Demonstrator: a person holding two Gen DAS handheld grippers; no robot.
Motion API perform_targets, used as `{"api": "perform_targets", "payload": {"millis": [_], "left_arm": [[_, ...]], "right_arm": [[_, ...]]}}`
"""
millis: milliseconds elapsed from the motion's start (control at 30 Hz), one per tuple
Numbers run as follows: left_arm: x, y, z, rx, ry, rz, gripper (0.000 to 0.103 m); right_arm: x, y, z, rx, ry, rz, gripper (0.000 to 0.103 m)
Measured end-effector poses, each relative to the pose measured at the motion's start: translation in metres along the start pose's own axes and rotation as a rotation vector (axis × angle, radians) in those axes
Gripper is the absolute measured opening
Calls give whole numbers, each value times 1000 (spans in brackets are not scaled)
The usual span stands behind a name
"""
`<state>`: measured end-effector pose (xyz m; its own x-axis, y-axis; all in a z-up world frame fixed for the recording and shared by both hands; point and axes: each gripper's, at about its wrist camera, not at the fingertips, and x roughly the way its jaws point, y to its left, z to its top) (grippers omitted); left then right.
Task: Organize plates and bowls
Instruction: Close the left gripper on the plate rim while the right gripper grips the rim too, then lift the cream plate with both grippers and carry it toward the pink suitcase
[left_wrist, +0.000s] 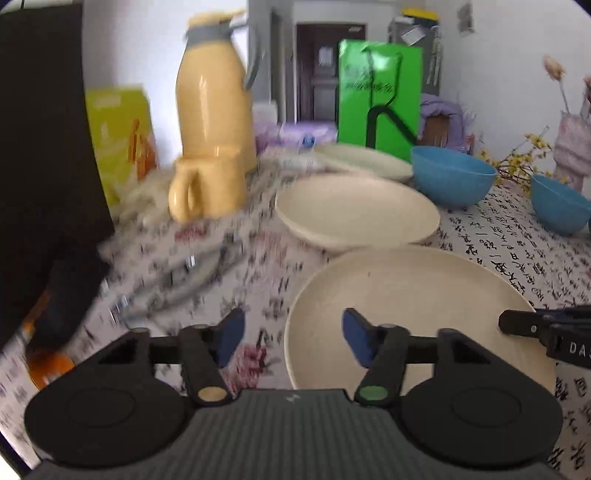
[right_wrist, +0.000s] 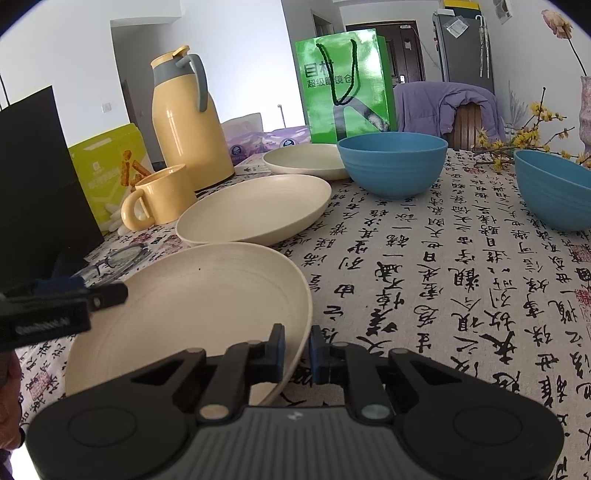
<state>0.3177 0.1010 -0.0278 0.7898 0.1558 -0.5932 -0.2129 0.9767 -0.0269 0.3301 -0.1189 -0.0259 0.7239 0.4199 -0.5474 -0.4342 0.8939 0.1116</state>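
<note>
Three cream plates lie in a row on the patterned tablecloth: a near plate (left_wrist: 417, 314) (right_wrist: 192, 310), a middle plate (left_wrist: 354, 210) (right_wrist: 255, 208) and a far plate (left_wrist: 365, 160) (right_wrist: 303, 158). Two blue bowls stand to the right, one (left_wrist: 452, 175) (right_wrist: 391, 164) nearer the far plate, one (left_wrist: 559, 205) (right_wrist: 554, 188) at the right edge. My right gripper (right_wrist: 297, 349) is shut on the near plate's right rim. My left gripper (left_wrist: 293, 338) is open over the plate's left rim, empty.
A yellow thermos (left_wrist: 214, 99) (right_wrist: 184, 114) and yellow mug (left_wrist: 201, 192) (right_wrist: 159, 199) stand at the left. A green bag (right_wrist: 347, 85), a lime box (right_wrist: 107, 170), a black box (right_wrist: 37, 177), glasses (right_wrist: 114, 260) and flowers (right_wrist: 532, 129) surround the dishes.
</note>
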Motion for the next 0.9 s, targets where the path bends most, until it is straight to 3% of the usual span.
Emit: {"api": "perform_targets", "payload": {"millis": [33,100,267,467,900], "left_arm": [[5,5,-1,-40,32,-21,45],[8,12,-4,-87,52,-72,19],[2,9,-1,-87,54,-77,16],[-21,-20,-5,-73,44,-123,16],[-50,-179,-29,60,62,-380,16]], "right_arm": [[0,0,0,1,0,0,13],[0,0,1,4,1,-2,13],[-4,1,2,12,0,-16,12],[-39,-12,0,9,-55,-76,12],[-155,-138,-46,145,-110,-336,13]]}}
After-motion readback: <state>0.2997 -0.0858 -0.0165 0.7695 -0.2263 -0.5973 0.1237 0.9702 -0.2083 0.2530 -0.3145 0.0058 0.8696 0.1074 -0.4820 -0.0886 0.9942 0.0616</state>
